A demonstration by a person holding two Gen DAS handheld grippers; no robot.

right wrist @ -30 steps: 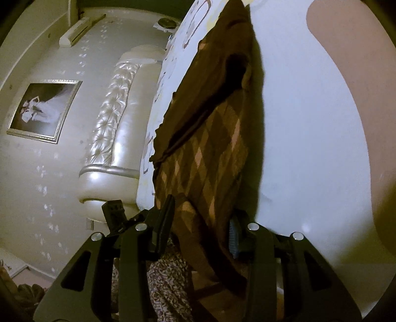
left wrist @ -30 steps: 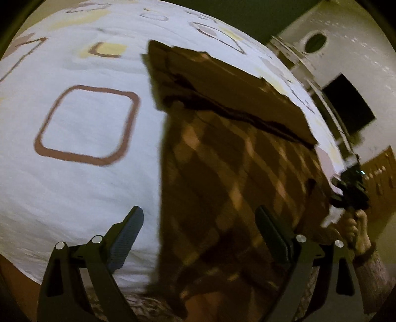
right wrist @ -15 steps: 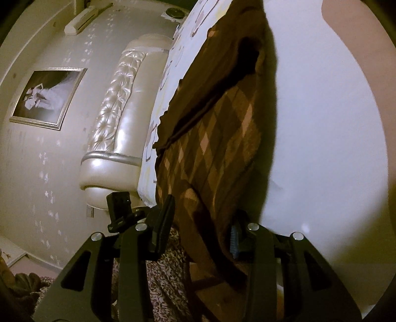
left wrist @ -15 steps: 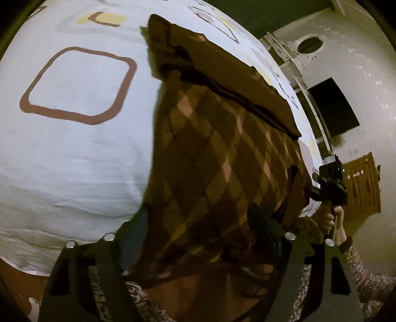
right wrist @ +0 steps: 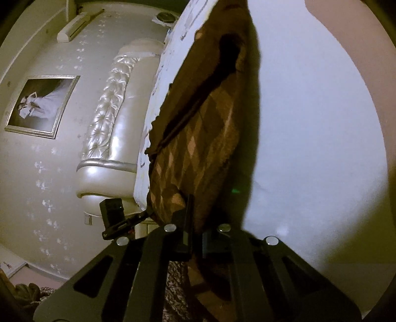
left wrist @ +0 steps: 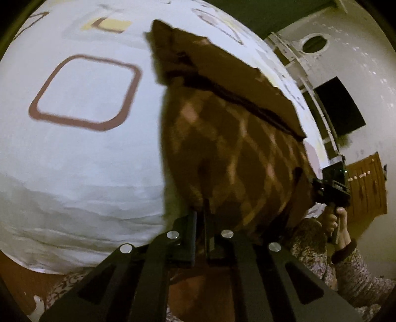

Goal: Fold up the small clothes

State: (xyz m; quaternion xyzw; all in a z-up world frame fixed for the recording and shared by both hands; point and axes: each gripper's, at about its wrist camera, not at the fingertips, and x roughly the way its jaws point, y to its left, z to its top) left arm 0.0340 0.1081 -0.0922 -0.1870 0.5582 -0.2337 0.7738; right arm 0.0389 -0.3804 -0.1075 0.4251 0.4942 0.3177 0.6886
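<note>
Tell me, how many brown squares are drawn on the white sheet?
3 that I can see: a big outline left of the brown garment, a small yellow-filled one above it, another at the top. The garment may hide more.

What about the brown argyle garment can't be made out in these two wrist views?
- Near hem of the garment: left wrist view, hidden behind the left gripper.
- Same hem: right wrist view, behind the right gripper.
- Garment type: the far end is folded over, both views.
- Knit detail: blurred, left wrist view.
</note>
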